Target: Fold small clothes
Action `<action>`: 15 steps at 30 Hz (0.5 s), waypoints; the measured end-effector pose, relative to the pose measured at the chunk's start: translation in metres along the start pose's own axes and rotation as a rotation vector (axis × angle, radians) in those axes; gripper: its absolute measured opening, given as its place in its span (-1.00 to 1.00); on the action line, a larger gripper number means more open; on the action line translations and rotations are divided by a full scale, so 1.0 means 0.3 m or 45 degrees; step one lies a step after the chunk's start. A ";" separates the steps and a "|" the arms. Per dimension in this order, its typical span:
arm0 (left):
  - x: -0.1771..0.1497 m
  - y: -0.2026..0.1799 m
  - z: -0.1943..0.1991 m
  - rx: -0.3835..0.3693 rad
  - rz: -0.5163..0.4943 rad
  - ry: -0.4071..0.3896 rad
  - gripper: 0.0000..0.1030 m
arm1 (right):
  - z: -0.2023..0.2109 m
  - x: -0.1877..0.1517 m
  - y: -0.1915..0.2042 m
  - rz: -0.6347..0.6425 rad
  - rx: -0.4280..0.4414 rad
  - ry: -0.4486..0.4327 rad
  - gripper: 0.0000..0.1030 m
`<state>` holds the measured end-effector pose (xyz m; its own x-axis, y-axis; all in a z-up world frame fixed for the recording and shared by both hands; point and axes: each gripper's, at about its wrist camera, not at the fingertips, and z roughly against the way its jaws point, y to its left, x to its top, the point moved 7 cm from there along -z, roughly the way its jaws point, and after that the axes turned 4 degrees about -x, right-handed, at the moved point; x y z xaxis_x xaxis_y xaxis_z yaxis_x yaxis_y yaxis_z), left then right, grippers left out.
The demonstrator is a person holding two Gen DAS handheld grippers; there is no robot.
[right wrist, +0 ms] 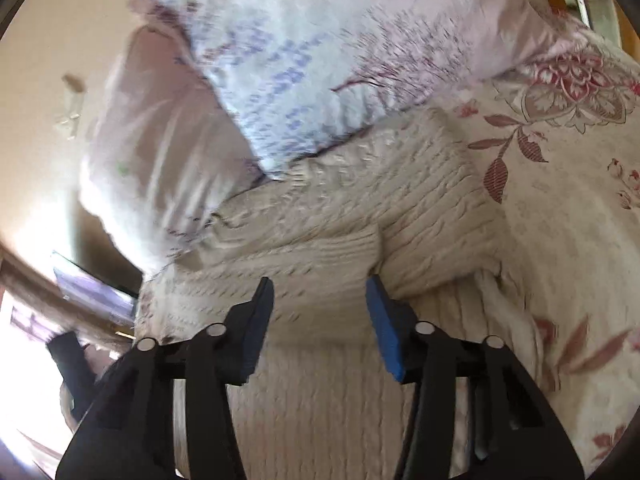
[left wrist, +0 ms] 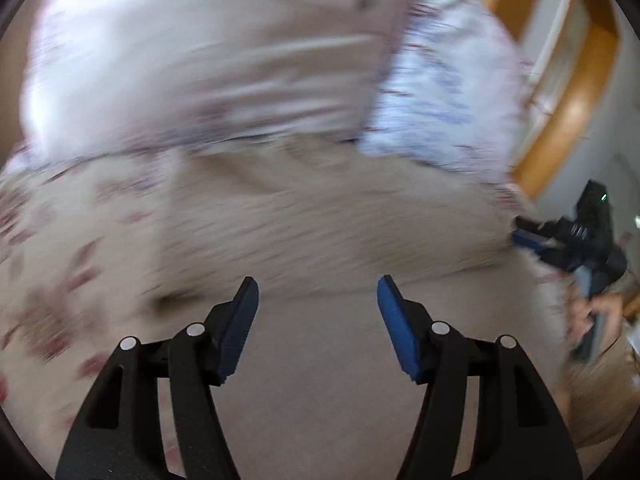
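A cream cable-knit sweater [right wrist: 344, 216] lies on a floral bedsheet [right wrist: 568, 216], partly folded, with a sleeve laid across its body. It also shows, blurred, in the left wrist view [left wrist: 320, 216]. My right gripper [right wrist: 320, 292] is open and empty, just above the sweater's folded sleeve. My left gripper [left wrist: 318, 292] is open and empty over the sweater's near part. The right gripper appears at the right edge of the left wrist view [left wrist: 580, 240].
Two pale pillows [right wrist: 304, 60] lie against the sweater's far edge, also seen in the left wrist view [left wrist: 208, 64]. A wooden door frame [left wrist: 572, 92] stands at the right. The bed's edge and a bright floor show at the lower left of the right wrist view [right wrist: 36, 312].
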<state>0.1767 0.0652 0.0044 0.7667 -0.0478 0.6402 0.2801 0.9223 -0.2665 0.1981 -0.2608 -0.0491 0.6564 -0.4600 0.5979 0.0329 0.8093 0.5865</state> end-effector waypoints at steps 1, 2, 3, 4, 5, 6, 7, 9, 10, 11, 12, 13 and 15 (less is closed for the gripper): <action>-0.036 0.057 0.033 0.042 0.028 0.004 0.20 | -0.020 0.006 -0.009 -0.002 -0.027 0.008 -0.05; -0.056 0.089 0.052 0.058 0.046 0.006 0.20 | -0.046 0.012 -0.023 -0.001 -0.070 0.022 -0.07; -0.072 0.122 0.064 0.075 0.070 0.009 0.20 | -0.057 0.010 -0.032 -0.004 -0.087 0.031 -0.08; -0.101 0.153 0.078 0.087 0.097 0.017 0.20 | -0.073 0.007 -0.040 -0.006 -0.103 0.042 -0.10; -0.130 0.176 0.087 0.084 0.122 0.028 0.20 | -0.087 0.002 -0.046 -0.007 -0.115 0.054 -0.12; -0.151 0.190 0.087 0.078 0.139 0.039 0.20 | -0.098 -0.005 -0.048 -0.002 -0.125 0.058 -0.21; -0.165 0.198 0.081 0.069 0.154 0.051 0.19 | -0.100 -0.009 -0.049 0.010 -0.136 0.050 -0.28; -0.177 0.192 0.057 0.058 0.166 0.068 0.20 | -0.108 -0.023 -0.037 0.047 -0.134 0.067 -0.77; -0.182 0.194 0.054 0.053 0.167 0.074 0.20 | -0.114 -0.029 -0.026 0.067 -0.124 0.076 -0.82; -0.190 0.190 0.047 0.041 0.168 0.084 0.20 | -0.112 -0.026 -0.010 0.099 -0.130 0.064 -0.85; -0.194 0.175 0.032 0.030 0.165 0.092 0.19 | -0.100 -0.011 0.005 0.132 -0.144 0.032 -0.86; -0.197 0.172 0.026 0.031 0.158 0.098 0.19 | -0.080 0.007 0.025 0.164 -0.154 -0.016 -0.87; -0.199 0.159 0.023 0.045 0.137 0.094 0.20 | -0.009 0.068 0.083 0.220 -0.139 -0.176 -0.88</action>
<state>0.1403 0.1147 -0.0417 0.8319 0.0249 0.5543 0.1745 0.9366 -0.3040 0.2142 -0.2491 -0.0238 0.5503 -0.3507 0.7577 0.0150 0.9115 0.4110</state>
